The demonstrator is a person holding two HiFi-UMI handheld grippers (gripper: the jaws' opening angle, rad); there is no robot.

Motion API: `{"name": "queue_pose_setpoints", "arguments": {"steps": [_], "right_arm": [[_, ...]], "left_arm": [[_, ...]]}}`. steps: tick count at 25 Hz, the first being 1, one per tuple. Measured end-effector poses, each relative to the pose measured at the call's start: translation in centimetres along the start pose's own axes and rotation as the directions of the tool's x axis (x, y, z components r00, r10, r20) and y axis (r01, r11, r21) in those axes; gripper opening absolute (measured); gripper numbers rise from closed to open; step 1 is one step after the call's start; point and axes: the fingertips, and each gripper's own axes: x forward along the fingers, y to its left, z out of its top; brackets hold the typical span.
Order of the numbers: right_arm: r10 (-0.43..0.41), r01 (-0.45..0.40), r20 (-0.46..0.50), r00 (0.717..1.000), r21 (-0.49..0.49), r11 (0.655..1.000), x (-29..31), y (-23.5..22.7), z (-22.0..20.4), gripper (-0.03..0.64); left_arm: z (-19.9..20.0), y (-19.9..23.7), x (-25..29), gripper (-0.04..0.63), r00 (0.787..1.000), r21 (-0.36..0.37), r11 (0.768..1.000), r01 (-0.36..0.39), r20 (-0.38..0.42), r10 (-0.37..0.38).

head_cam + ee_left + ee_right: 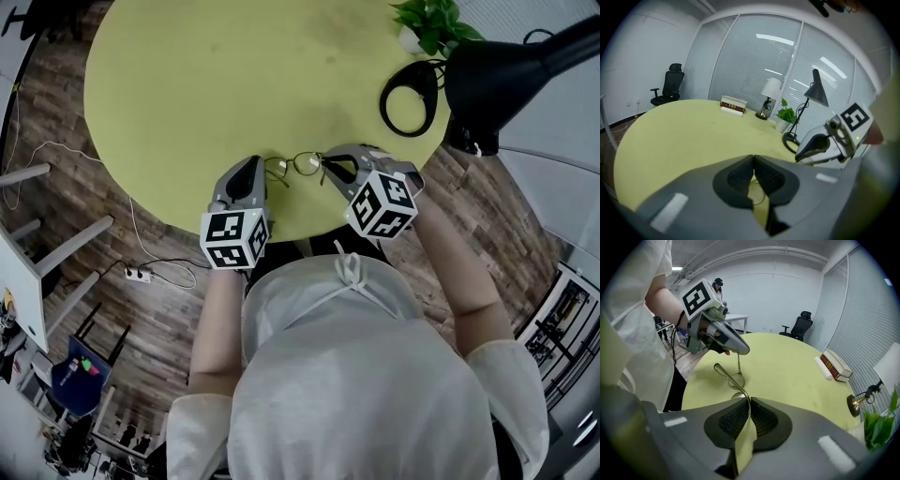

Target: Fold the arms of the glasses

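Thin gold-rimmed glasses [295, 165] lie near the front edge of the round yellow-green table [206, 84], between my two grippers. My right gripper [330, 171] is shut on one arm of the glasses: in the right gripper view the gold arm [733, 380] comes out from between the pads [764, 418] and runs up-left over the lenses [736, 380]. The other arm [738, 363] stands upright and its end reaches the tip of my left gripper [739, 350]. In the left gripper view, that gripper [753, 161] has its pads closed together, with a thin wire [761, 199] showing below them.
A black desk lamp [497, 75], its ring-shaped base [410, 94] and a potted plant [431, 23] stand at the table's far right. Books [836, 364] and a small white lamp [769, 93] stand further off. The table edge runs just in front of the person's body.
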Motion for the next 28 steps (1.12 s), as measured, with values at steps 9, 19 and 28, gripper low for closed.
{"name": "queue_pose_setpoints", "arguments": {"steps": [9, 19, 28], "right_arm": [[0.003, -0.003, 0.008, 1.0, 0.047, 0.999, 0.0, 0.1, -0.4, 0.014], [0.02, -0.021, 0.015, 1.0, 0.07, 0.997, -0.3, 0.9, -1.0, 0.015], [0.035, -0.037, 0.029, 0.999, 0.071, 0.997, -0.3, 0.9, -0.9, 0.014]], "left_arm": [[-1.7, -1.1, 2.5, 0.006, 1.0, 0.014, 1.0, -0.011, 0.018, 0.011], [-4.2, -1.0, 4.1, 0.006, 0.999, 0.019, 0.999, -0.04, -0.019, 0.04], [-5.5, -0.9, 5.2, 0.006, 0.993, 0.024, 0.994, -0.105, -0.047, 0.106]]}}
